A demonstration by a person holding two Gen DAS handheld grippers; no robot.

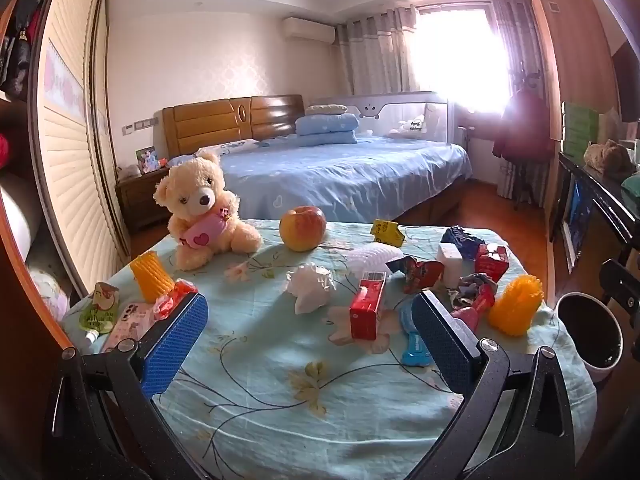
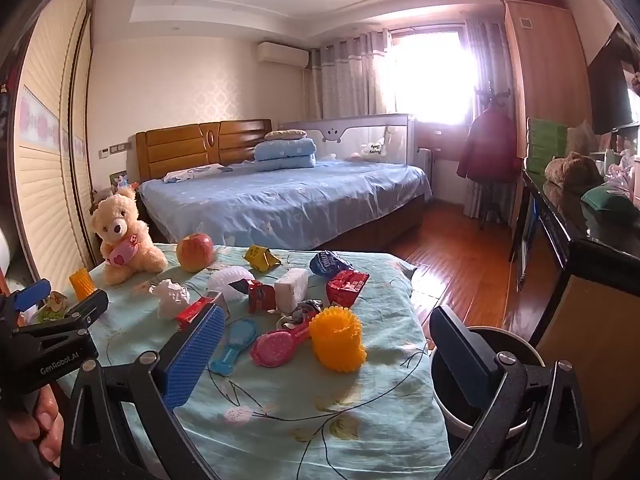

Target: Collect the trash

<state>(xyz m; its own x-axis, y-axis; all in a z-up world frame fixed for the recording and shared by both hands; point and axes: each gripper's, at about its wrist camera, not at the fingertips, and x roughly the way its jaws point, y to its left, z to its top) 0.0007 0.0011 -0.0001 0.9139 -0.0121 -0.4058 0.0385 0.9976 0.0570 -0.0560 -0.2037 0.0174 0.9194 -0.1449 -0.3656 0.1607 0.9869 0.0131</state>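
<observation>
Trash lies scattered on a table under a teal floral cloth (image 1: 280, 392). There is a crumpled white tissue (image 1: 310, 286) (image 2: 172, 296), a red carton (image 1: 367, 306) (image 2: 196, 312), a yellow wrapper (image 1: 386, 232) (image 2: 260, 258), a blue wrapper (image 1: 460, 238) (image 2: 328, 264) and a red packet (image 1: 492, 260) (image 2: 346, 286). A white bin with a dark liner (image 1: 588, 332) (image 2: 524, 346) stands off the table's right edge. My left gripper (image 1: 308, 344) (image 2: 60, 300) hovers open over the near left of the table, holding nothing. My right gripper (image 2: 328, 360) is open above the near right corner, its right finger over the bin.
On the table also sit a teddy bear (image 1: 200, 208), an apple (image 1: 302, 227), two orange spiky cups (image 1: 150, 276) (image 2: 338, 338), pink (image 2: 276, 346) and blue (image 2: 236, 340) brushes, a white block (image 2: 292, 288) and a phone (image 1: 128, 322). A bed (image 1: 340, 172) lies beyond, with a dark cabinet (image 2: 580, 240) at right.
</observation>
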